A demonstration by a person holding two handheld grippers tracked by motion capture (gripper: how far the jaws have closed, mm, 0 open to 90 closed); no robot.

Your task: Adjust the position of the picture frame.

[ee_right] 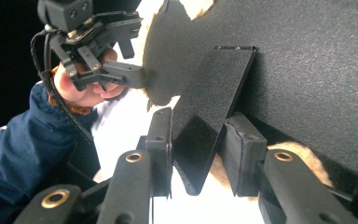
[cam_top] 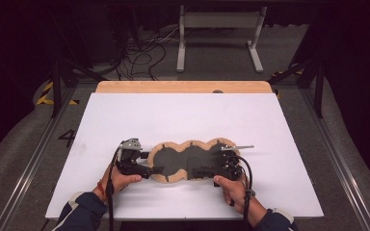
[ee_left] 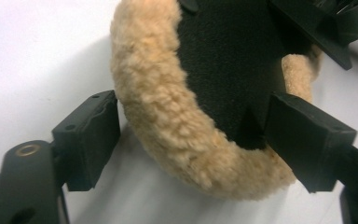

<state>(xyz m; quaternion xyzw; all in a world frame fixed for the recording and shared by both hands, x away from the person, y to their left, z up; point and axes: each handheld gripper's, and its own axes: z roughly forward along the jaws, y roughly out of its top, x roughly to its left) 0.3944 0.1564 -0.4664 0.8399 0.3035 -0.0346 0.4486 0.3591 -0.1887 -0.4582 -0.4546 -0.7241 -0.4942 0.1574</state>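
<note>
- Fleece-edged black three-lobed pad (cam_top: 188, 161) lies flat on the white table sheet (cam_top: 183, 115), near its front edge.
- Left gripper (ee_left: 186, 140) – jaws spread, straddling the pad's tan woolly rim.
- Right gripper (ee_right: 198, 149) – jaws pinching a stiff black flap (ee_right: 209, 107) of the pad.

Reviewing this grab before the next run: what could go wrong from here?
1. The right gripper pinches only a thin black flap of the fleece-edged cover; it may slip out.
2. The left gripper straddles the fleece rim without clamping it, so that end could drag on the white table.
</note>
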